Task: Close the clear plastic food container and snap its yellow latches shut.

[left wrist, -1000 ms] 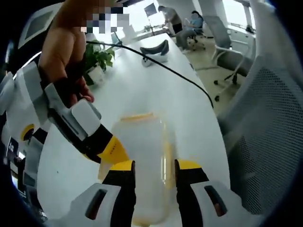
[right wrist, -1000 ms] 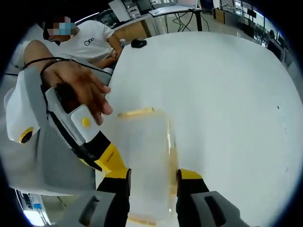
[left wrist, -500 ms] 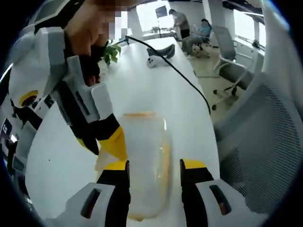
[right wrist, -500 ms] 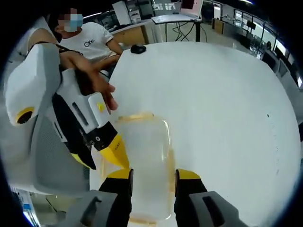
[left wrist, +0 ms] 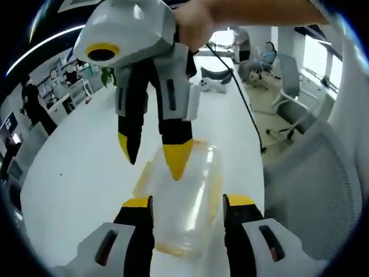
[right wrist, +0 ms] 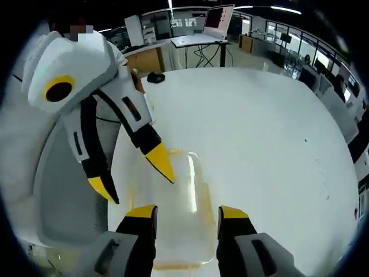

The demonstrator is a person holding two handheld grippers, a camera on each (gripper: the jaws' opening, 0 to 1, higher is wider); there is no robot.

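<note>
A clear plastic food container with yellow latches along its rim lies flat on the white table, lid on top. My left gripper is open, its yellow-tipped jaws either side of the container's near end and above it. The right gripper reaches in from the top of this view, open, with one jaw tip over the lid and the other off its edge. In the right gripper view the container lies beyond my right gripper, and the left gripper points down at its far left side.
A grey mesh office chair stands close to the table's edge. A black cable and a white controller lie farther along the table. A black mouse sits at the far edge, with desks and a monitor behind.
Both grippers have risen and tilted, so each now looks down on the container. Each has swung from beside the container to point its jaw tips down at the lid.
</note>
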